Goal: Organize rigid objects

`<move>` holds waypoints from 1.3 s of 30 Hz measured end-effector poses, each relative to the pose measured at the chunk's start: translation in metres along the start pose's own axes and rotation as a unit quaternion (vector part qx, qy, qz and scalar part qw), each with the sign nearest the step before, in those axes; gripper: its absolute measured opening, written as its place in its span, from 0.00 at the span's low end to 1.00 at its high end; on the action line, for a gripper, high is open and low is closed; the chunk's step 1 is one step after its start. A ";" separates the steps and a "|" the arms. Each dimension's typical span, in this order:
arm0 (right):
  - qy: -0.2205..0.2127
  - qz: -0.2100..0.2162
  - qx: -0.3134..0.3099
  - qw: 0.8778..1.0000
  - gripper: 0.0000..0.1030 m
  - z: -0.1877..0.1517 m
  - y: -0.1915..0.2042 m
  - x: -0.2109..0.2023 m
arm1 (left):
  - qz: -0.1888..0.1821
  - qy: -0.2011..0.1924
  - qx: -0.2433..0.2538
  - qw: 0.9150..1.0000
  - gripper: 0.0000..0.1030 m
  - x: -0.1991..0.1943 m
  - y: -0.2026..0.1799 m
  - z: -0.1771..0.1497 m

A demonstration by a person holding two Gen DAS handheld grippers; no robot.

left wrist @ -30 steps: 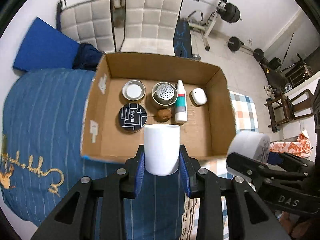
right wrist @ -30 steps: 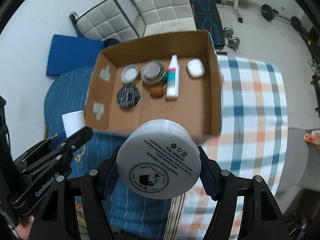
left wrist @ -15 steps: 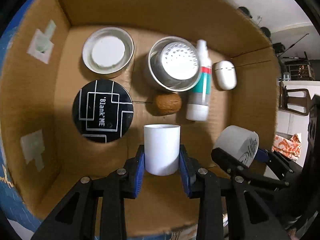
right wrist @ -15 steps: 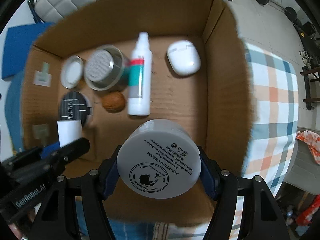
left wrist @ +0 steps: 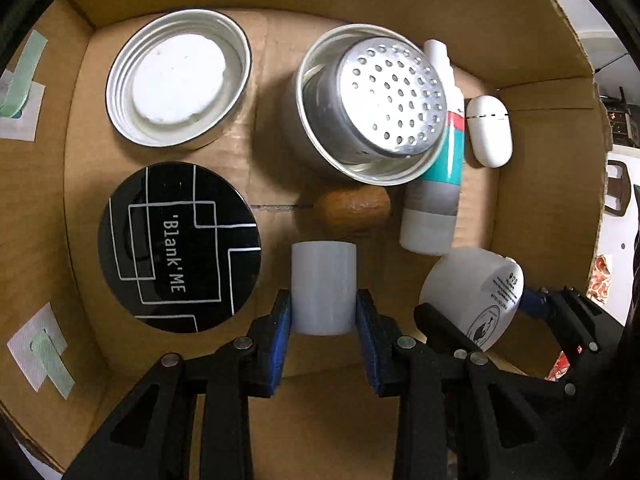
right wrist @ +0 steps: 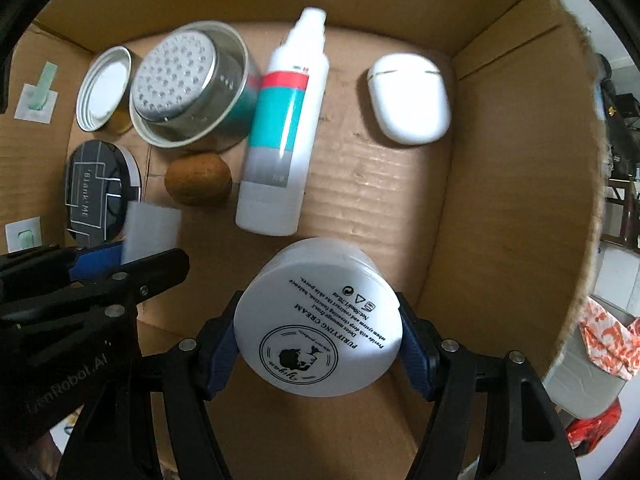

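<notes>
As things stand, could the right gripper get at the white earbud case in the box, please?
Probably not yet: the right gripper is shut on the cream jar, so its jaws are occupied. Otherwise the earbud case lies apart on bare cardboard, nothing covering it.

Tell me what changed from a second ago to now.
Both tongs came down from above the bed into the cardboard box, the left tongs still gripping the white cup, the right tongs the cream jar. Nothing was released. The items already in the box kept their places.
</notes>
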State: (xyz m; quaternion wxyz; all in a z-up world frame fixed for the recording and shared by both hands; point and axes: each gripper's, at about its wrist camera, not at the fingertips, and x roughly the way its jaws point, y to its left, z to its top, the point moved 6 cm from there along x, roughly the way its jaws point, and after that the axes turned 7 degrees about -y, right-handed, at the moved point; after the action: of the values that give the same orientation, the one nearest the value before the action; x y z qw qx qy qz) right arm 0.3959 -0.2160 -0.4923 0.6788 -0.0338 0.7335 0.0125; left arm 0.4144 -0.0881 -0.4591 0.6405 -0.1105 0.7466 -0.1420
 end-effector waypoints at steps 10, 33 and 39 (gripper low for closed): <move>0.026 -0.002 -0.006 1.000 0.70 0.013 0.008 0.013 | 0.010 0.012 -0.030 0.999 0.48 0.004 0.004 0.002; -0.089 0.021 0.042 0.995 1.00 -0.029 0.001 -0.095 | 0.124 -0.212 0.021 0.969 0.99 -0.127 -0.003 -0.033; -0.114 0.027 0.054 0.992 1.00 -0.049 -0.002 -0.106 | 0.139 -0.237 0.010 0.961 1.00 -0.143 0.009 -0.054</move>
State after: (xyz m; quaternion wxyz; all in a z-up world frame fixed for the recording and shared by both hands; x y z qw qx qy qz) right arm 0.3552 -0.2174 -0.3828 0.7583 0.0248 0.6515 -0.0051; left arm 0.3835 -0.0260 -0.3223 0.8136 -0.0295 0.5800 -0.0288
